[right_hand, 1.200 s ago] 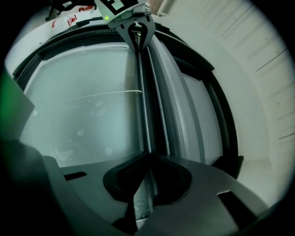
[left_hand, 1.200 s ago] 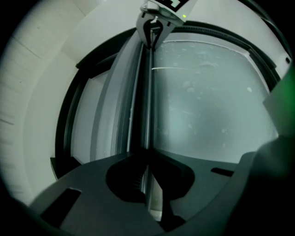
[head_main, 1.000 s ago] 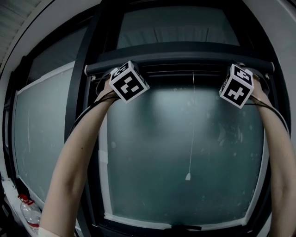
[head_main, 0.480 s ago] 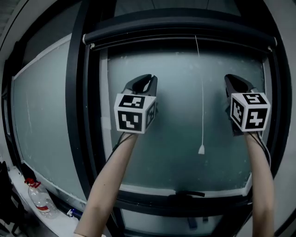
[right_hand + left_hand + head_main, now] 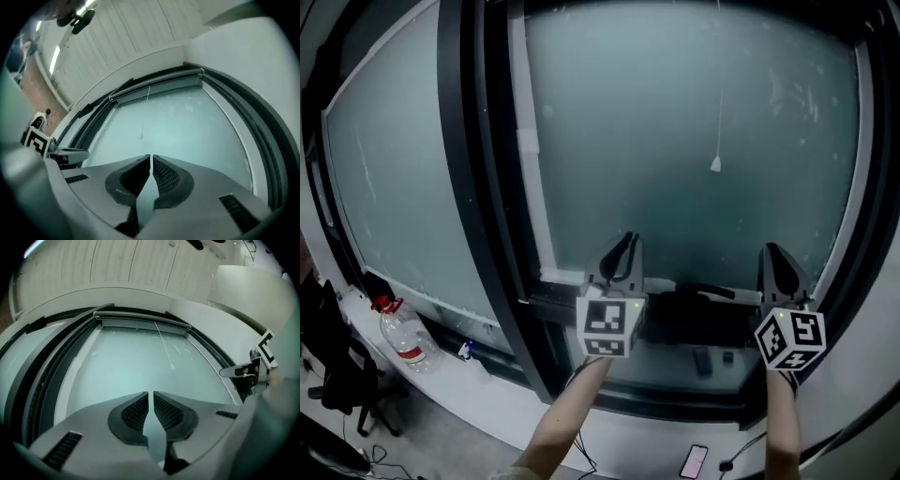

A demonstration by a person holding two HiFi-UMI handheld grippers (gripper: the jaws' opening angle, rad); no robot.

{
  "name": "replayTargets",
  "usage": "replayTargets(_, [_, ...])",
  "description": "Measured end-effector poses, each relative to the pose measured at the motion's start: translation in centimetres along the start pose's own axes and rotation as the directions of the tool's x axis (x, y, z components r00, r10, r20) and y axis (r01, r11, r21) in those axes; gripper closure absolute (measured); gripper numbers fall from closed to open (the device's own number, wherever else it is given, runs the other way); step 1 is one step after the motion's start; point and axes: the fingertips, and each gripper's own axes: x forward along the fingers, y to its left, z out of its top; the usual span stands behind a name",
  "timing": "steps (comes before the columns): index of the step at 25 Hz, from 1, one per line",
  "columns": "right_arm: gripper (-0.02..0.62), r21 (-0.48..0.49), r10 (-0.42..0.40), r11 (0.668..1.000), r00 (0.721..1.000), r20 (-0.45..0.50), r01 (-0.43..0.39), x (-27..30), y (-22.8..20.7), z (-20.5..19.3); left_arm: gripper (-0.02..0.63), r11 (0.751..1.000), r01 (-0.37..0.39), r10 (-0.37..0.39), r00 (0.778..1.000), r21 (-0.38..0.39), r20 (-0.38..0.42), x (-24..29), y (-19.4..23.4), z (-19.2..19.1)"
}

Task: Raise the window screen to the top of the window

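Observation:
The window screen's dark bottom bar (image 5: 140, 320) sits at the very top of the frosted window pane (image 5: 675, 141); the right gripper view shows the bar (image 5: 159, 83) there too. Its thin pull cord ends in a small white bead (image 5: 715, 164) that hangs free in front of the glass. My left gripper (image 5: 627, 240) is low, in front of the pane's bottom edge, shut with nothing in it. My right gripper (image 5: 772, 250) is level with it to the right, also shut and empty. In the head view the bar is out of frame.
A dark window handle (image 5: 701, 296) lies on the lower frame between the grippers. A plastic water bottle (image 5: 401, 336) stands on the white ledge at left, small items (image 5: 704, 361) sit on the sill, and a phone (image 5: 695, 461) lies below. Dark window frames (image 5: 478, 187) run up the left.
Both grippers have come down from the screen's bar at the top of the window to sill height. The head view has tipped downward, so the bar has left it.

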Motion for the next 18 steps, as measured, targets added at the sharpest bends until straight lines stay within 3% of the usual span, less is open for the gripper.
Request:
replayTargets(4, [0.571, 0.108, 0.019, 0.994, 0.991, -0.132, -0.004, -5.6, 3.5, -8.2, 0.572, 0.998, 0.024, -0.031, 0.993, -0.059, -0.111, -6.6, -3.2, -6.1])
replayTargets(6, [0.571, 0.218, 0.022, 0.976, 0.985, -0.172, 0.016, -8.0, 5.2, -10.7, 0.574, 0.992, 0.002, -0.022, 0.988, -0.128, -0.153, -9.3, -4.1, -8.0])
replayTargets(8, [0.571, 0.291, 0.029, 0.956, 0.98, -0.197, 0.031, -10.2, 6.5, -11.9, 0.574, 0.989, -0.019, -0.008, 0.985, -0.149, -0.174, -11.3, -4.9, -8.8])
replayTargets(11, [0.571, 0.242, 0.034, 0.97, 0.969, -0.244, 0.027, -12.5, 8.2, -12.8, 0.574, 0.995, -0.007, -0.011, 0.984, -0.099, -0.178, -13.4, -5.7, -9.1])
replayTargets(18, [0.571, 0.076, 0.051, 0.997, 0.964, -0.263, -0.032, -13.8, 10.1, -11.8, 0.574, 0.993, 0.043, -0.06, 0.985, -0.105, -0.163, -14.3, -6.3, -8.7])
